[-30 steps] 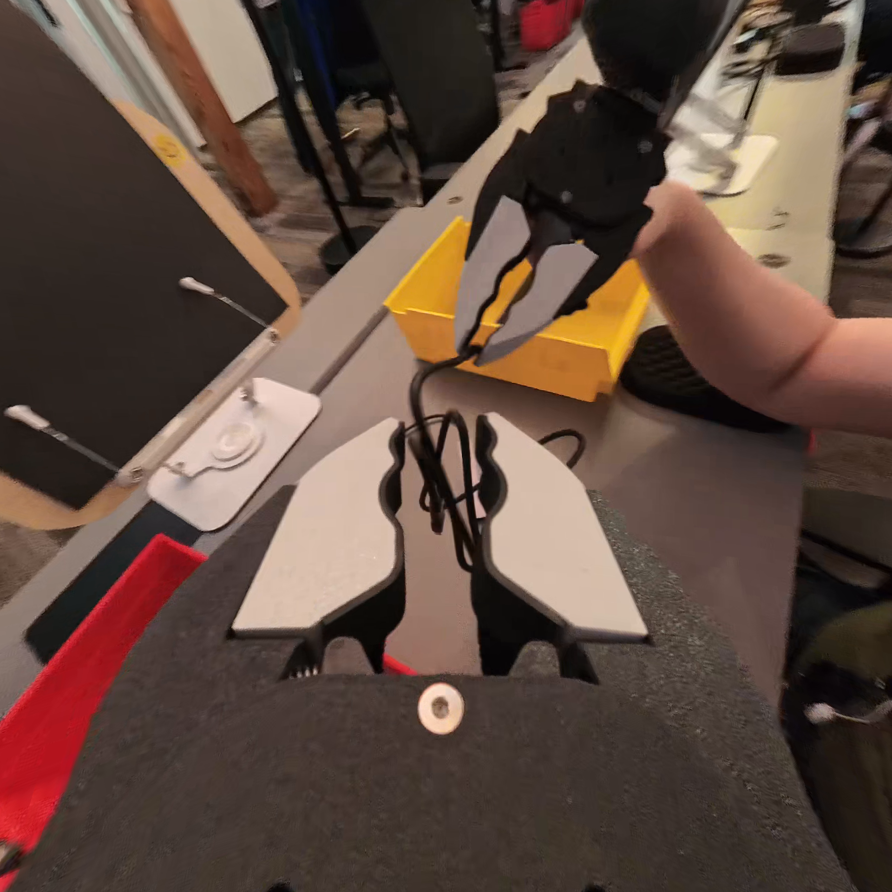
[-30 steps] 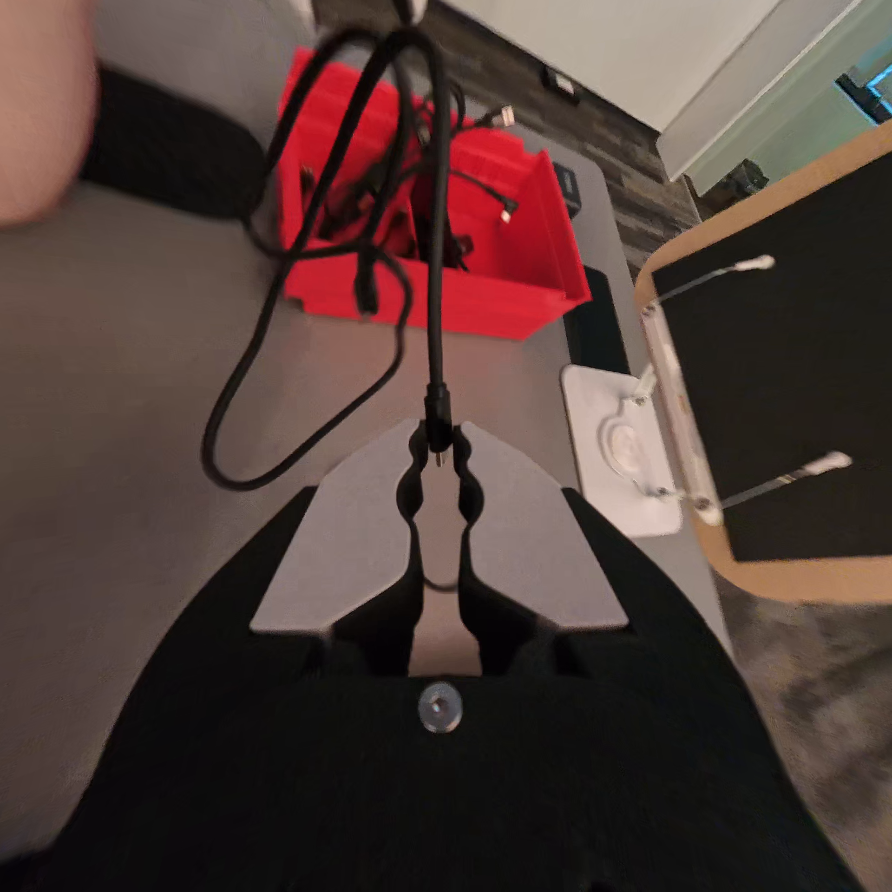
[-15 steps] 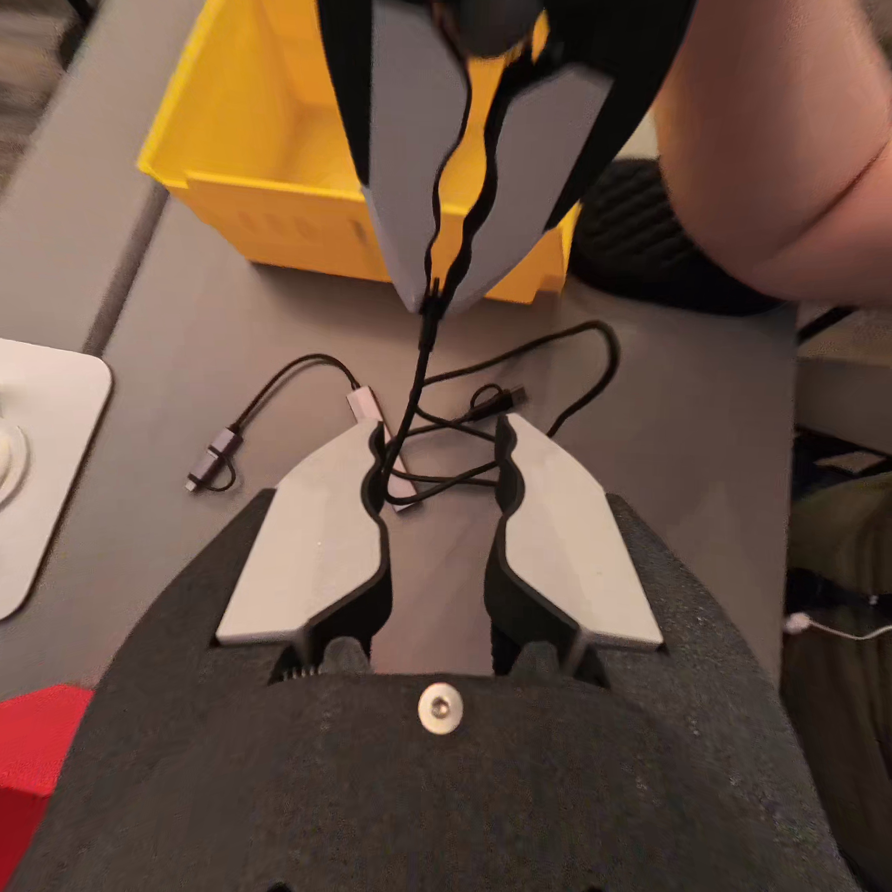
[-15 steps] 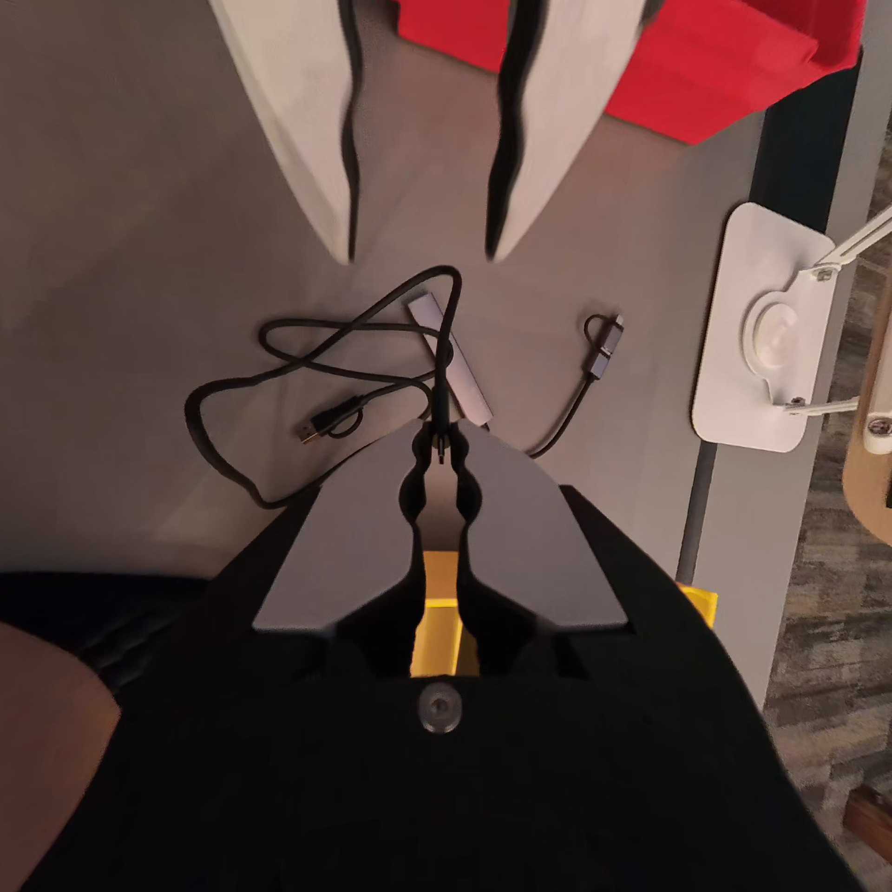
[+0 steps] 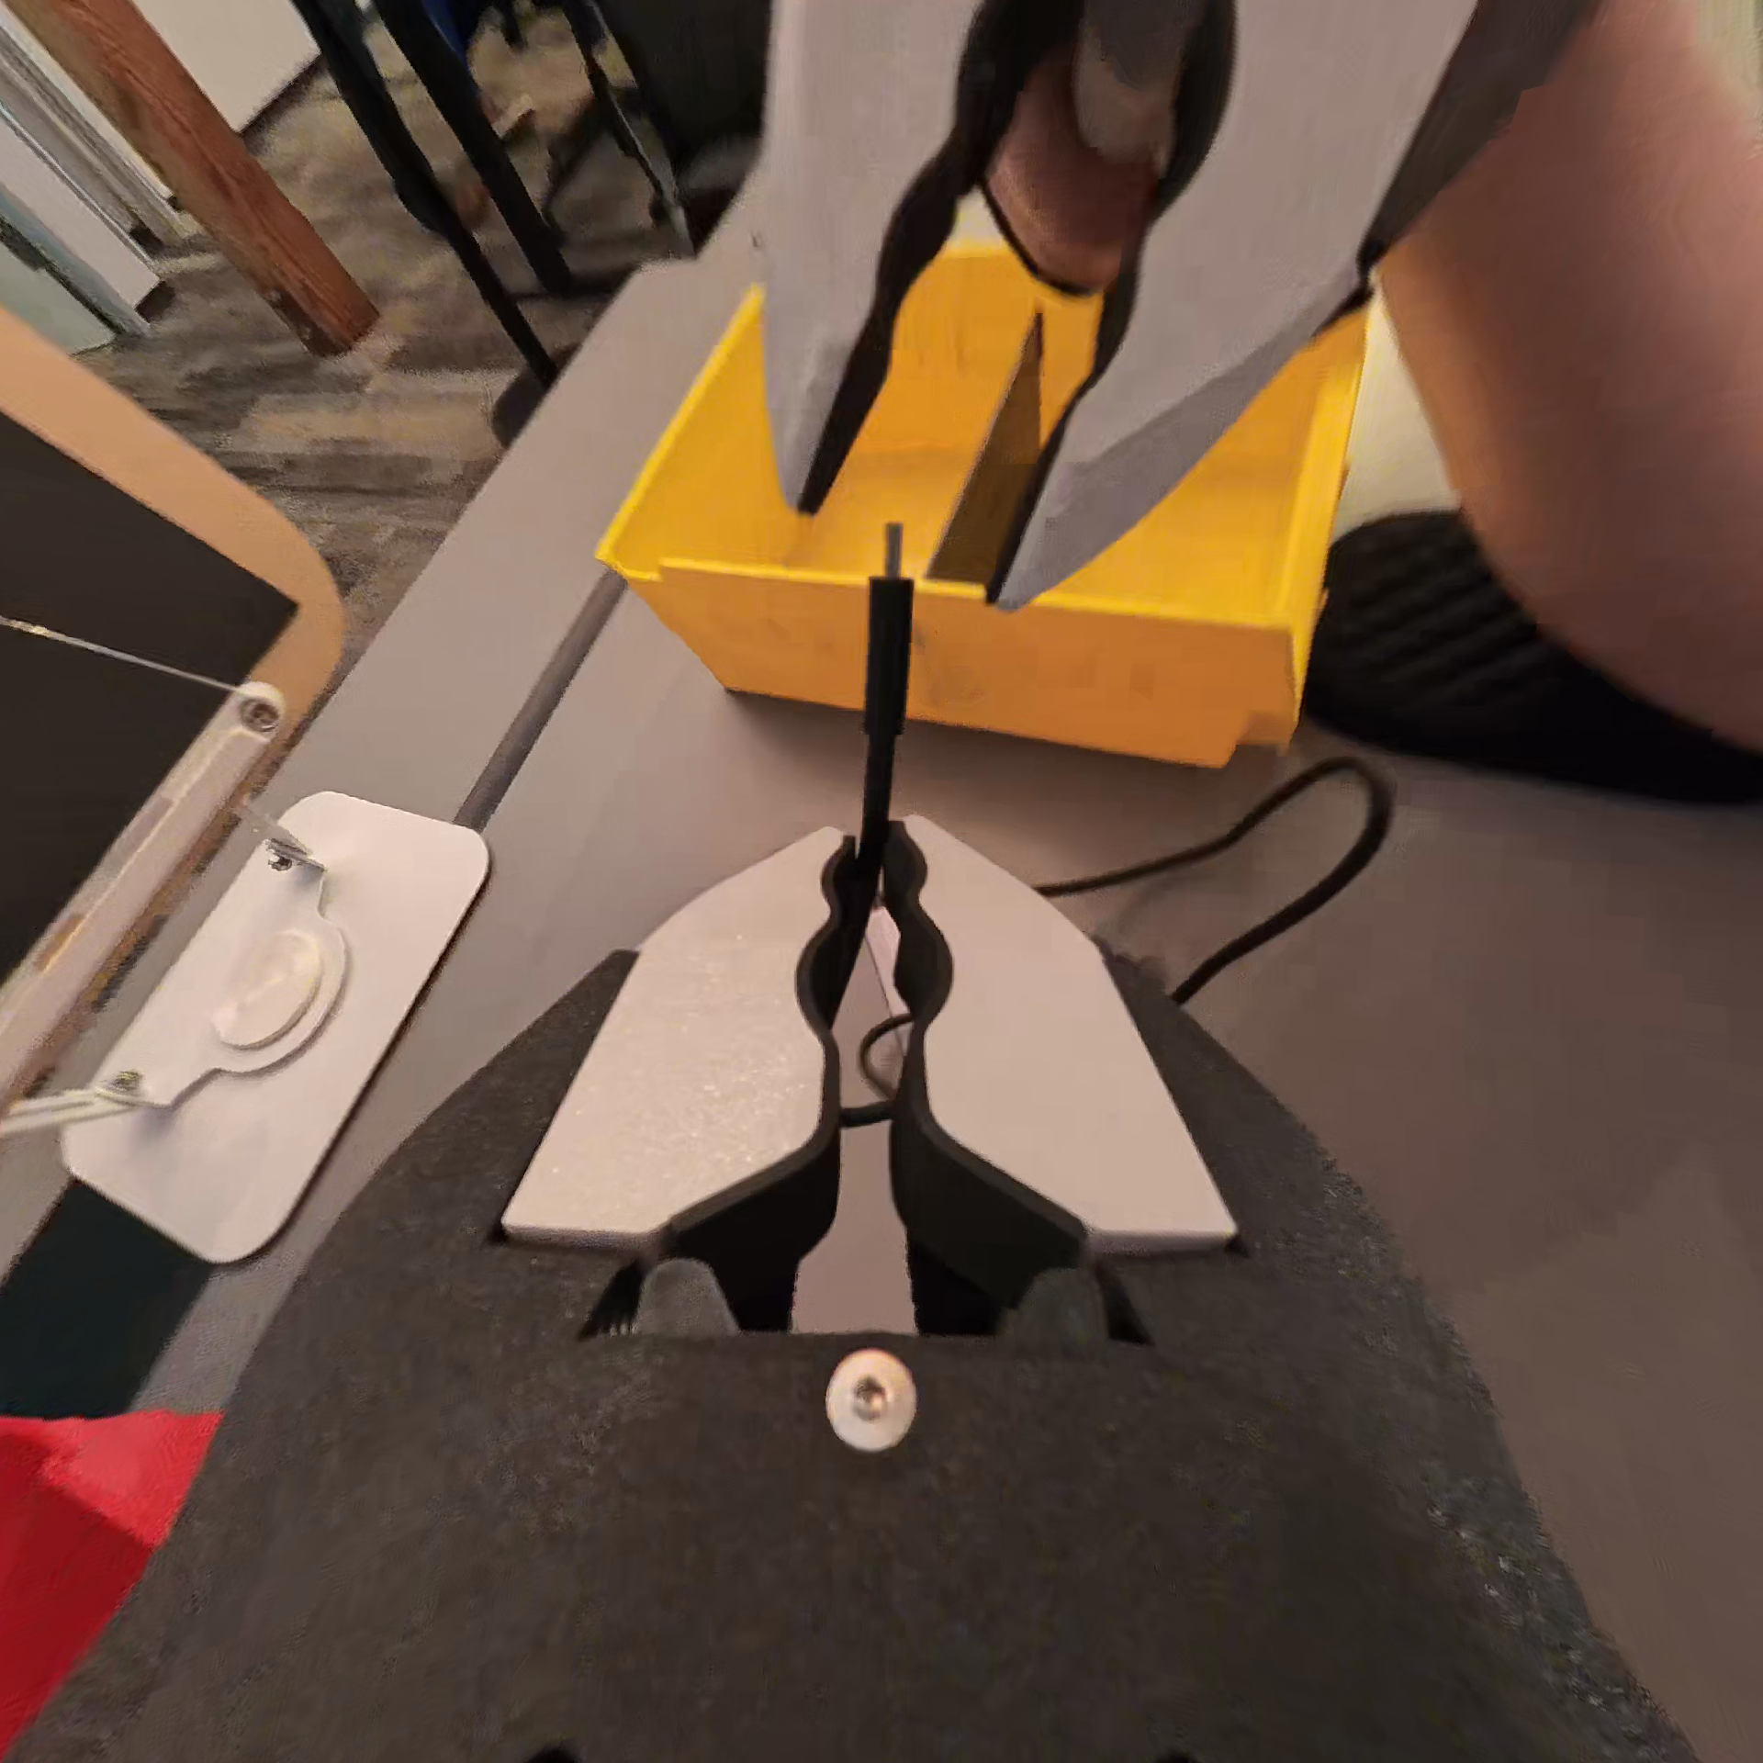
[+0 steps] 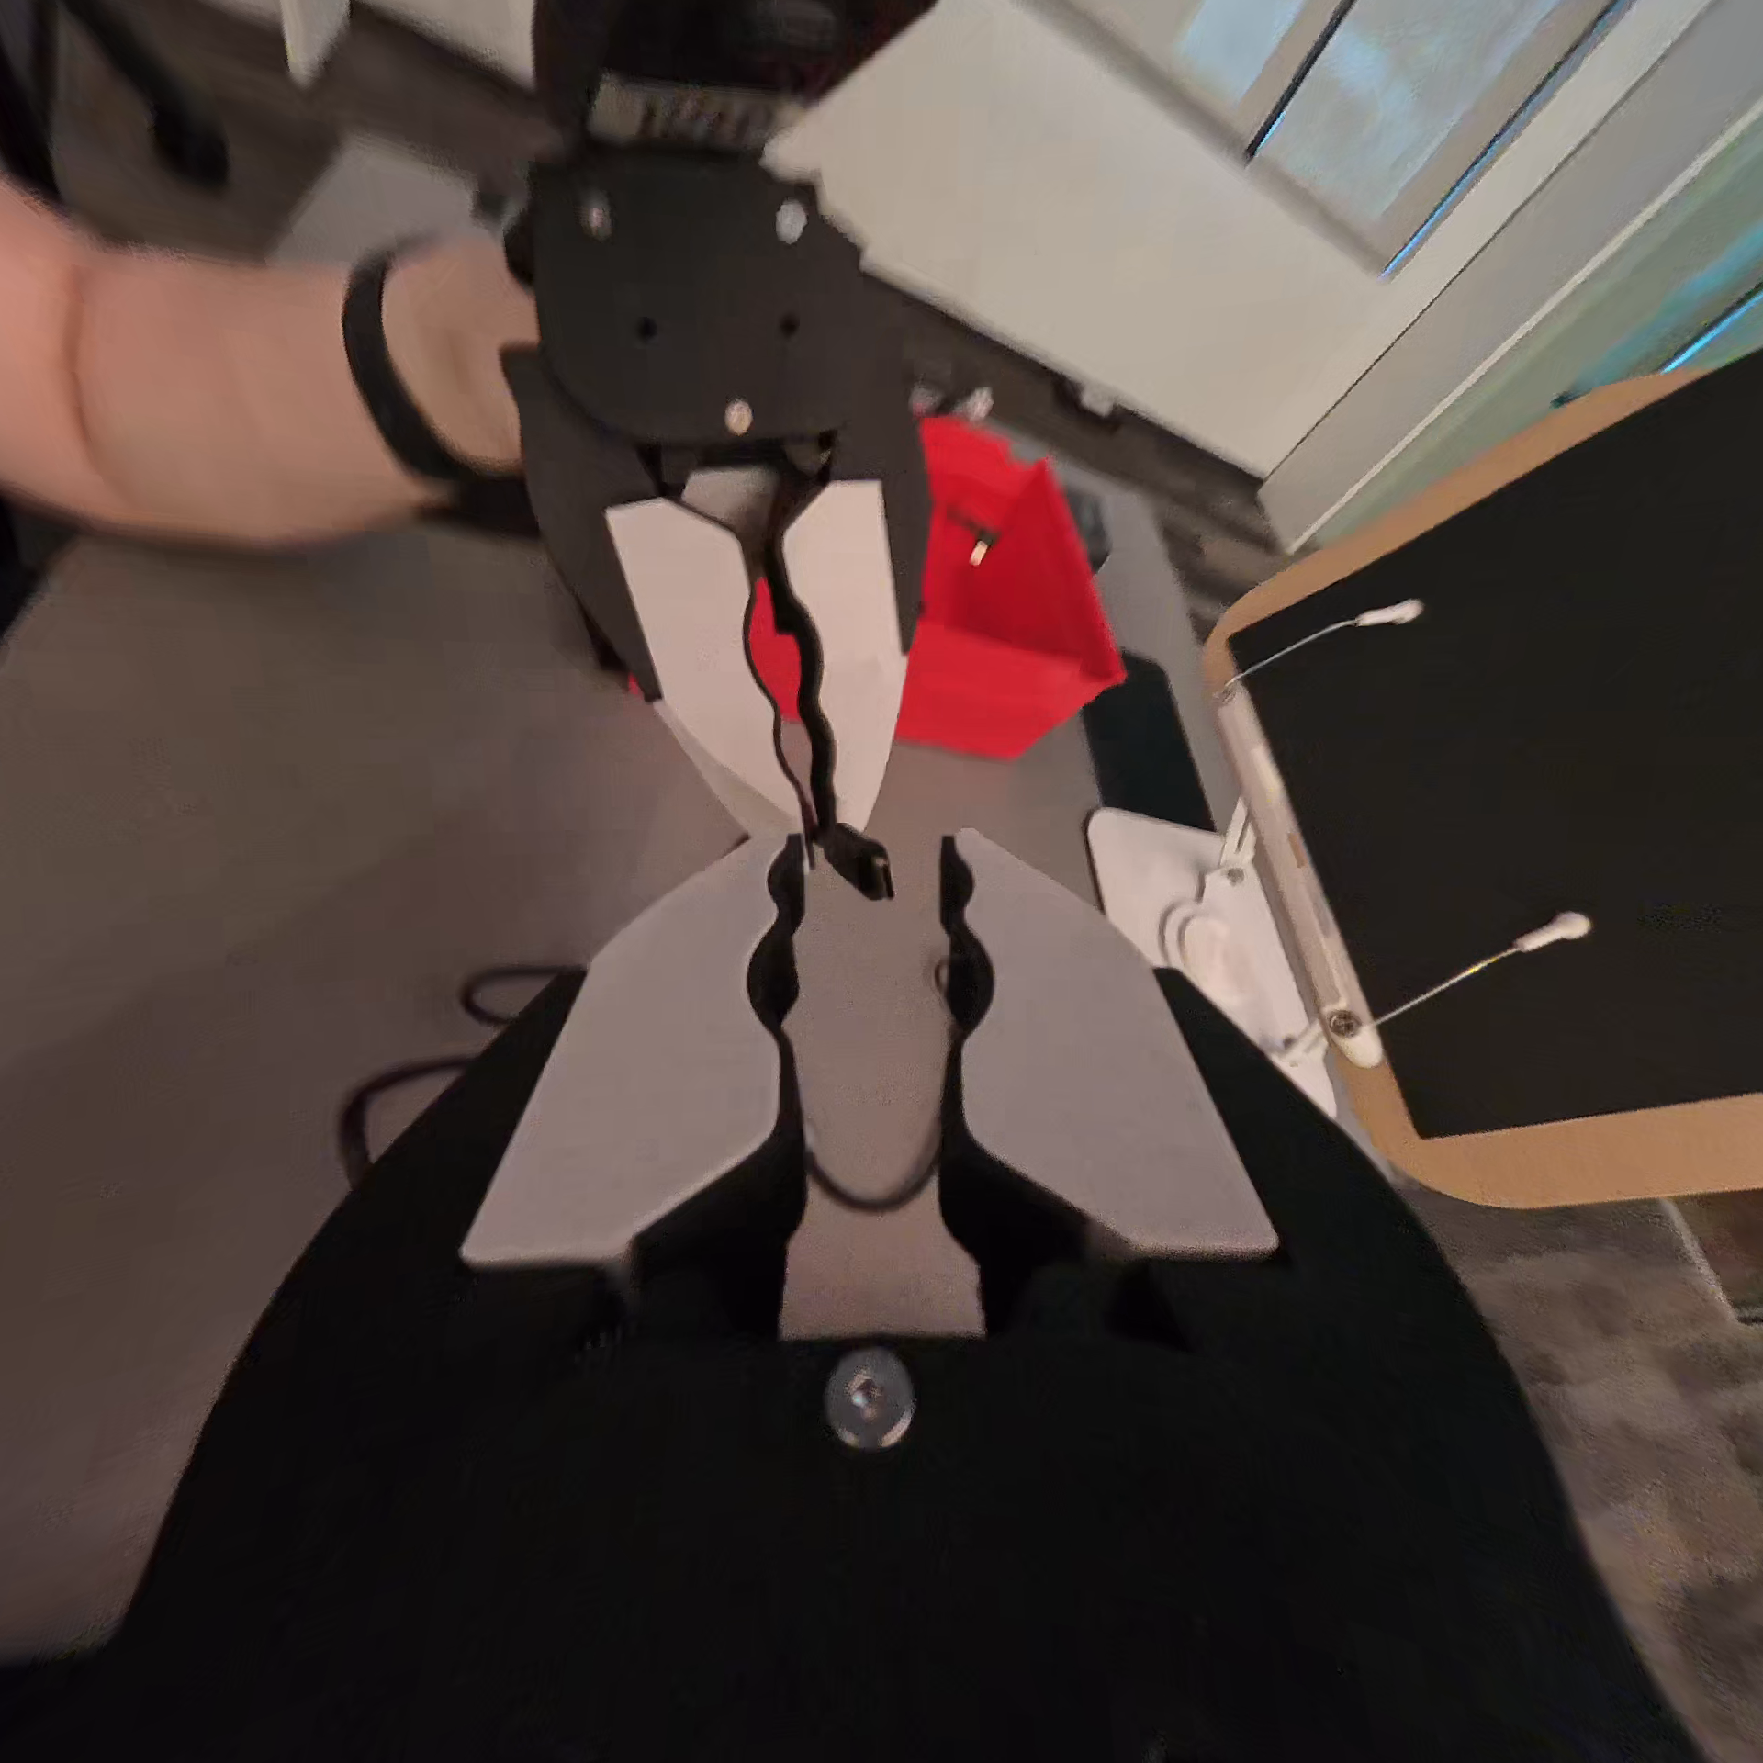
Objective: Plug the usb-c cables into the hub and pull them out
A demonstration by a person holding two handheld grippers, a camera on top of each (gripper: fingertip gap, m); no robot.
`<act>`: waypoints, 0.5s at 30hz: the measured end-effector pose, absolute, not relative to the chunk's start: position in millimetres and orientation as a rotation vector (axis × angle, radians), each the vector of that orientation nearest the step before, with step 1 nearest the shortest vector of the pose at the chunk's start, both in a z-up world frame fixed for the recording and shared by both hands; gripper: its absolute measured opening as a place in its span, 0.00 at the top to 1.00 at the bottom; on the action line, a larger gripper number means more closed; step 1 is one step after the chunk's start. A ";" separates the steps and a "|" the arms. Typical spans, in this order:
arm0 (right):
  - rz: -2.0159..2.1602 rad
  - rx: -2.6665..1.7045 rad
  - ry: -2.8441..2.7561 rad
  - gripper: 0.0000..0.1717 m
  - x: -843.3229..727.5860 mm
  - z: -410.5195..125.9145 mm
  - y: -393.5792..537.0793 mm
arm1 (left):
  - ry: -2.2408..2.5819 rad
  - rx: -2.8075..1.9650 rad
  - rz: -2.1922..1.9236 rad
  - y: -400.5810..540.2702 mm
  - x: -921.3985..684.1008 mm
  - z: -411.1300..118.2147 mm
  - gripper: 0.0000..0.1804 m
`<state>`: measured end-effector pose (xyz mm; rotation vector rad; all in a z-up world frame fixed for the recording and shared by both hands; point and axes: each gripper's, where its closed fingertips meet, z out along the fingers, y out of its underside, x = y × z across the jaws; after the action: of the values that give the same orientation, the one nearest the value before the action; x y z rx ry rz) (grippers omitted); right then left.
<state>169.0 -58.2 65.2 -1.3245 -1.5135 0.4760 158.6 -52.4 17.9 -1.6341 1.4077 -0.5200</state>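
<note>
- A yellow bin (image 5: 1002, 668) stands at the bench's (image 5: 1431, 1049) far edge.
- A red bin (image 6: 1002, 630) sits beside a white stand base (image 5: 277, 1011).
- A black board (image 6: 1526, 763) overhangs that edge.

No writing, label, brand, number or sign can be read in either view. The yellow bin (image 5: 1002, 668) on the worktop (image 5: 1431, 1049) carries faint blurred marks on its front wall, too smeared to tell whether they are writing at all. The white base plate (image 5: 277, 1011) near the worktop's left edge shows only a moulded round shape and no characters. The red bin (image 6: 1002, 630) and the black board (image 6: 1526, 763) with its tan rim show plain faces.
</note>
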 end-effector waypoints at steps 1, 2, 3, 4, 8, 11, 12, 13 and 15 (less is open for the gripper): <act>0.526 -1.324 -1.449 0.82 167.1 75.3 -56.3 | 1.356 -1.638 -0.568 -49.4 154.8 26.3 0.97; 0.568 -1.327 -1.393 0.80 164.5 83.9 -54.5 | 1.298 -1.636 -0.597 -45.0 150.1 35.1 0.97; 0.599 -1.333 -1.338 0.79 160.9 91.2 -52.2 | 1.246 -1.629 -0.617 -40.8 144.9 43.4 0.98; 0.622 -1.339 -1.288 0.79 156.5 97.2 -49.5 | 1.208 -1.618 -0.633 -38.0 140.1 51.2 0.98; 0.810 -1.370 -1.107 0.77 128.4 109.3 -42.9 | 1.076 -1.535 -0.732 -38.1 125.2 84.3 0.97; 1.043 -1.401 -1.041 0.77 107.3 103.6 -44.8 | 0.991 -1.479 -0.849 -42.9 116.1 106.6 0.98; 1.102 -1.411 -1.040 0.77 100.9 99.1 -45.9 | 0.984 -1.470 -0.885 -45.7 113.4 111.3 0.98; 1.134 -1.420 -1.034 0.77 94.8 94.5 -45.3 | 0.983 -1.464 -0.920 -48.8 111.4 114.5 0.98; 1.150 -1.400 -1.023 0.76 81.9 88.9 -45.1 | 0.969 -1.450 -0.985 -53.7 109.9 120.2 0.98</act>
<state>81.9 -45.1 88.9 -1.4004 -1.0228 1.1505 109.9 -53.7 120.2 -1.4498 0.9688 -0.9854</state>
